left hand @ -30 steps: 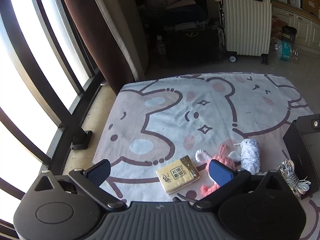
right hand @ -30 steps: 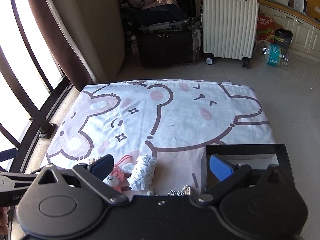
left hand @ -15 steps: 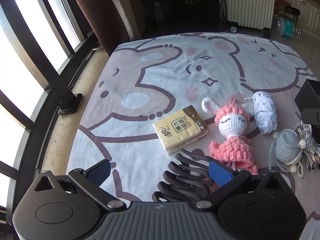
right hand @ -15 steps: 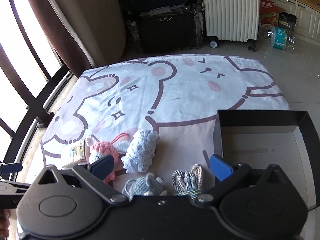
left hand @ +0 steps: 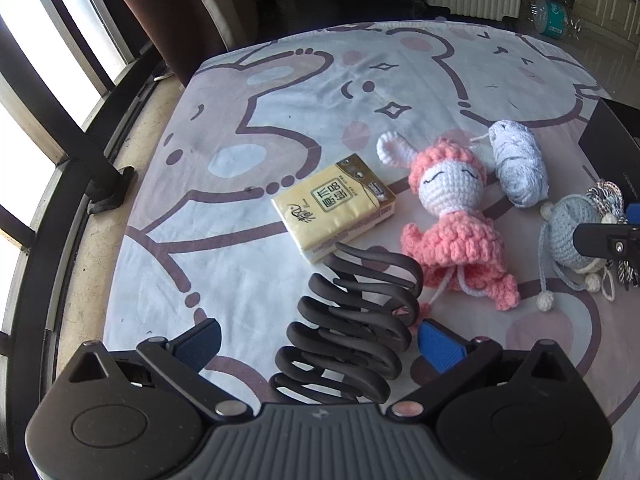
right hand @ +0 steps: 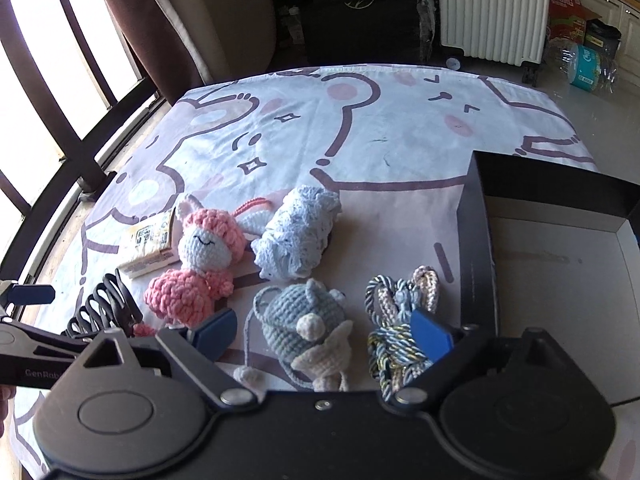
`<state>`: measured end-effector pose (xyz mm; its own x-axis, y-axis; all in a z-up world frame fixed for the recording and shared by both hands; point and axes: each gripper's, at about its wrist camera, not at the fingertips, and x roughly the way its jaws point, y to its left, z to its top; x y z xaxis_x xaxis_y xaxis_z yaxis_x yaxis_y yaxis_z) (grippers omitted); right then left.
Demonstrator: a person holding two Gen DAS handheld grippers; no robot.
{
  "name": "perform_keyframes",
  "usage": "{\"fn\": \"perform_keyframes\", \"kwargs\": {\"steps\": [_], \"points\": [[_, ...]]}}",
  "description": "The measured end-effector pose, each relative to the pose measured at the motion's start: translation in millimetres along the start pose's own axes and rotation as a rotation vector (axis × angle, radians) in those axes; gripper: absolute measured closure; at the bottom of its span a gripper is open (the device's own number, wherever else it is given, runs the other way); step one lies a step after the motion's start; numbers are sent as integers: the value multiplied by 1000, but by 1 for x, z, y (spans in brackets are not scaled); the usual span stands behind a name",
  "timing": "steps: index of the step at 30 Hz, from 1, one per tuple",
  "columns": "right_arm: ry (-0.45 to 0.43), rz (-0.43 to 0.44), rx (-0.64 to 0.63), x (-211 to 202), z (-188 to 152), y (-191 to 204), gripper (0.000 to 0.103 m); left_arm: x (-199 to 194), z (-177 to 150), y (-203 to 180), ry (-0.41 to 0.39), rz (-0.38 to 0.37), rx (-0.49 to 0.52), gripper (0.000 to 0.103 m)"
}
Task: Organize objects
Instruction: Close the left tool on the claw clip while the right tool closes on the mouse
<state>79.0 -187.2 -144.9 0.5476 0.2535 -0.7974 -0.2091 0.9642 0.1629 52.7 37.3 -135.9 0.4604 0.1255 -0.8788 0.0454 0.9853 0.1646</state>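
Note:
On the bear-print sheet point(left hand: 280, 92) lie a yellow tissue pack point(left hand: 334, 206), a pink crochet bunny point(left hand: 452, 216), a pale blue yarn ball point(left hand: 518, 168) and a black wavy rack point(left hand: 352, 320). My left gripper point(left hand: 320, 344) is open, and the rack's near end lies between its fingers, untouched. In the right wrist view, a blue-grey crochet toy point(right hand: 304, 316) sits between the fingers of my right gripper point(right hand: 323, 332). Its jaws are closing, and the pads stand apart from the toy. A braided cord bundle point(right hand: 396, 320) lies by the right finger, next to the open black box point(right hand: 474, 248).
Window bars point(left hand: 48, 120) and a brown curtain point(left hand: 160, 20) line the left side. A white suitcase point(right hand: 494, 8), dark bags and a pack of water bottles point(right hand: 586, 66) stand on the tiled floor beyond the sheet. The left gripper's finger point(right hand: 28, 294) shows at the left edge.
Both grippers have sunk toward the sheet and tilted further down. The black rack has come between the left fingers, the blue-grey toy between the right ones. The right jaws have narrowed slightly.

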Motion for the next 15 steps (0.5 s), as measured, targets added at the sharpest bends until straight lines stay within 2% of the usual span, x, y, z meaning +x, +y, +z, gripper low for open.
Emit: {"fn": "perform_keyframes", "kwargs": {"steps": [6,8,11,15], "points": [[2,4,-28,2,-3,2,26,8,3,3,17,-46,-22,6],[8,11,-43,2,-3,4,38,10,3,5,41,-85,-42,7],[23,24,-61,3,-5,7,42,8,1,6,75,-192,-69,8],[41,28,-89,8,-7,12,45,1,-1,-2,73,-207,-35,8]]}}
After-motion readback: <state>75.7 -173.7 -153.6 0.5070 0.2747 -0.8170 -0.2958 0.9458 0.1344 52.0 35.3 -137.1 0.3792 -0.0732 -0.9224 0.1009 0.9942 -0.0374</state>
